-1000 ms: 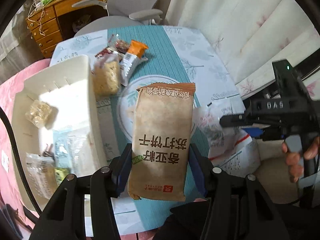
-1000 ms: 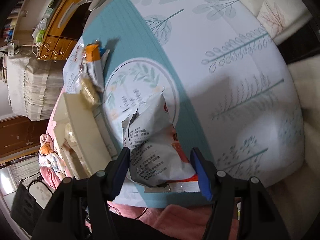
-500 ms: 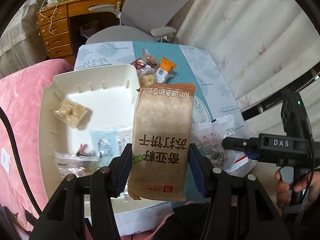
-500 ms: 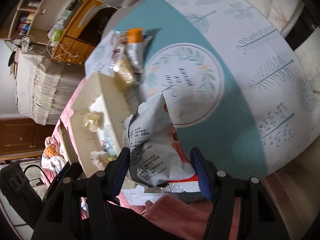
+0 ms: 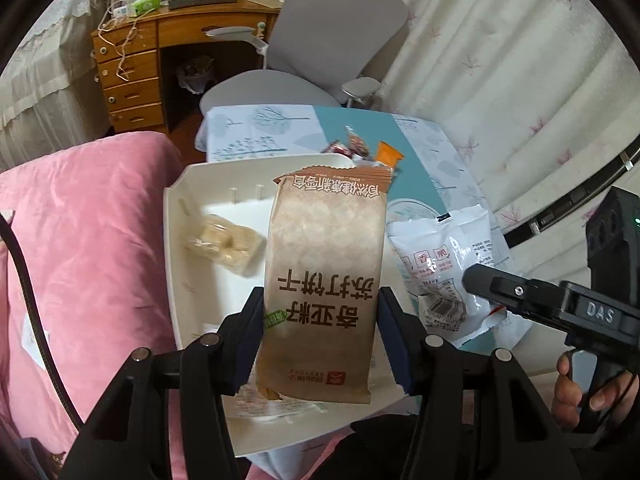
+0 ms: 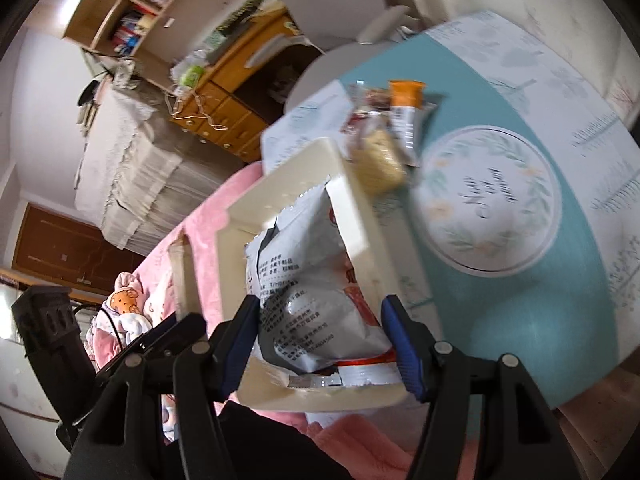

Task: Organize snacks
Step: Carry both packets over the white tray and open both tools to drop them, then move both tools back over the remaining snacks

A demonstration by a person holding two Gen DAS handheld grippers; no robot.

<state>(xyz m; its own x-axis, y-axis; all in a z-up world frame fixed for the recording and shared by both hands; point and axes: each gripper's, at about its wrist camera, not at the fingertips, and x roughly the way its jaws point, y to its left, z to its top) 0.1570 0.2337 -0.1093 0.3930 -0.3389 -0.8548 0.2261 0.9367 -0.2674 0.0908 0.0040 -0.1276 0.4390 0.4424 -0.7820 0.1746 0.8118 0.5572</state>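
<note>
The left gripper is clamped on a brown cracker pack, its blue pads pressing the pack's two long edges near the lower end. The pack stands upright between the fingers, printed side to the camera, over a cream bin. In the bin lies a clear bag of pale cubes, toward its left wall; what sits in the bin's near end is hidden behind the pack and cannot be told.

The right gripper grips a white pouch with grey print and a red band along its bottom. In the right wrist view the pouch hangs over the same bin, its torn top edge against the far wall in the picture. In the left wrist view the pouch shows to the right of the cracker pack, with the right gripper's black body and a hand on its handle at the frame's edge.

Beyond the bin, on the tablecloth, a small pile of snacks remains: an orange-topped bar, a bag of beige crumbs and red-wrapped sweets, all touching or overlapping. The bin rests partly on a pink blanket. A grey chair and a wooden desk stand behind the table.
</note>
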